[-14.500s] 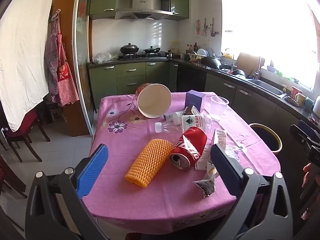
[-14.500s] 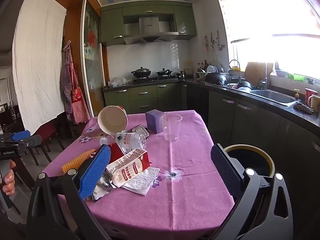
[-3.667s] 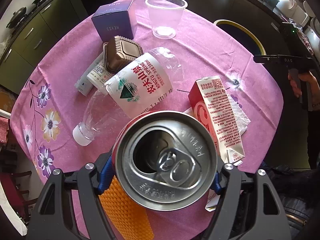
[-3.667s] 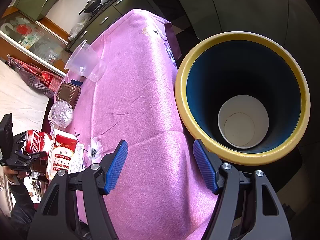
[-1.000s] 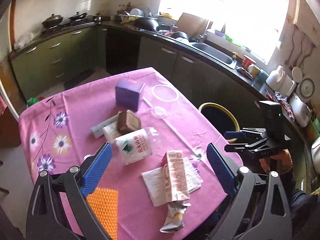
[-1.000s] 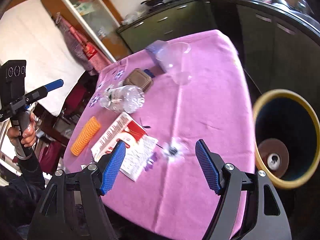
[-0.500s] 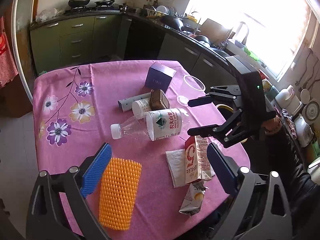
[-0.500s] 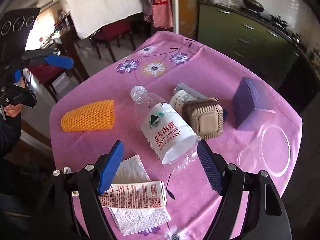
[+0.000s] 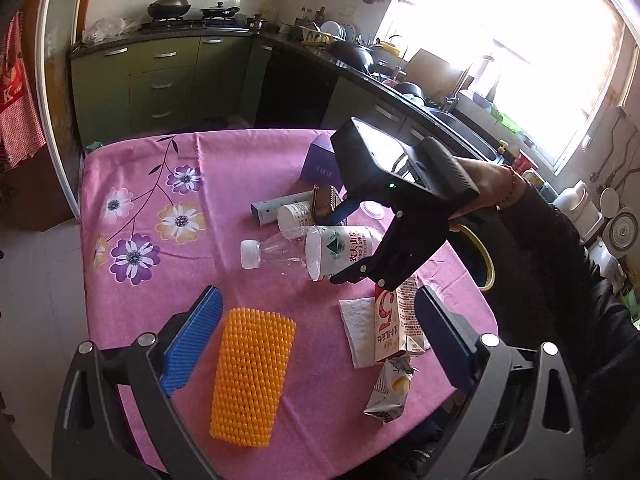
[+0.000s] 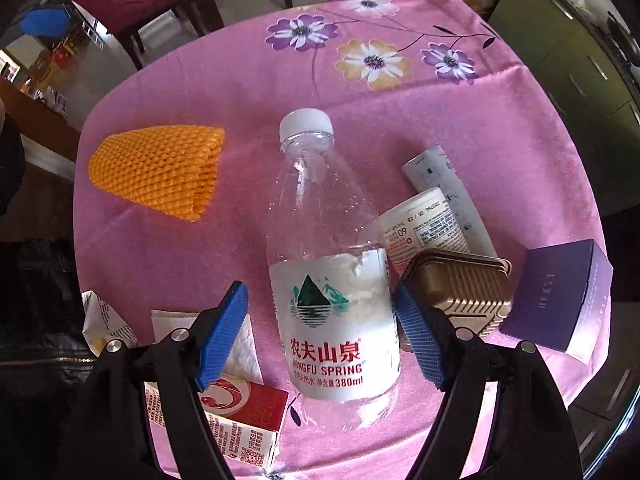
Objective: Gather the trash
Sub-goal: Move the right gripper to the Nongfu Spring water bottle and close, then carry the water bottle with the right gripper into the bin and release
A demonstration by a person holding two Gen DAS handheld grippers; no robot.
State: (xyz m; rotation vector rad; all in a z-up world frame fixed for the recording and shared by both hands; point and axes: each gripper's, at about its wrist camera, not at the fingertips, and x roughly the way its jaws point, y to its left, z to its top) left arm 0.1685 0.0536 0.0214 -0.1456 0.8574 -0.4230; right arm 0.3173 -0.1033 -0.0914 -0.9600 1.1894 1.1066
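An empty clear water bottle [image 10: 324,264] with a white label lies on the pink tablecloth [image 10: 400,120]. My right gripper [image 10: 320,340] is open, its jaws straddling the bottle's labelled end; the right pad looks close to or touching the label. In the left wrist view the bottle [image 9: 320,250] lies under the right gripper [image 9: 344,240]. My left gripper [image 9: 316,340] is open and empty, above the orange foam net [image 9: 252,376] at the table's near edge. A red-and-white carton [image 9: 394,320] lies on a napkin [image 9: 356,328].
A brown ribbed tray [image 10: 456,288], a purple box [image 10: 560,304], a white tube [image 10: 448,192] and a small white bottle [image 10: 424,228] lie right of the water bottle. A crumpled wrapper [image 9: 388,390] sits near the front edge. The yellow-rimmed bin [image 9: 486,264] stands off the table's right side.
My right gripper has dropped down over the water bottle, so its jaws now straddle the label. My left gripper has stayed open above the orange net.
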